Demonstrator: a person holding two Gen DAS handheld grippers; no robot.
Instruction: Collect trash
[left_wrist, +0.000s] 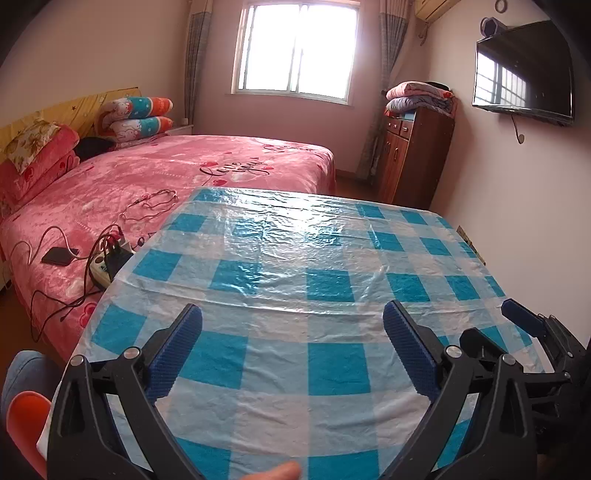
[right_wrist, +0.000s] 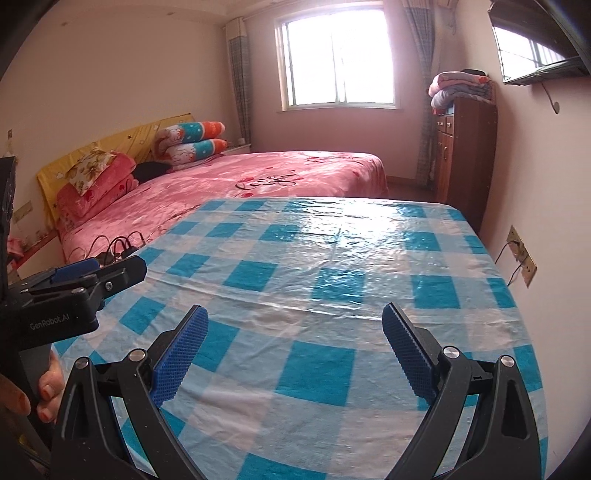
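Left gripper (left_wrist: 291, 347): jaws apart, empty, held above the bench (left_wrist: 332, 258), ready to reach.
Right gripper (right_wrist: 295, 347): jaws apart, empty, alongside.
Trash: none visible ahead of either jaws; whereabouts unknown.

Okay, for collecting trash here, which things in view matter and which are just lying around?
For the job:
left gripper, open
right gripper, open
table, checked cloth; no trash shows on it

Just lying about:
bed
power strip and cables on the bed
phone
pillows
cabinet with folded blankets
TV
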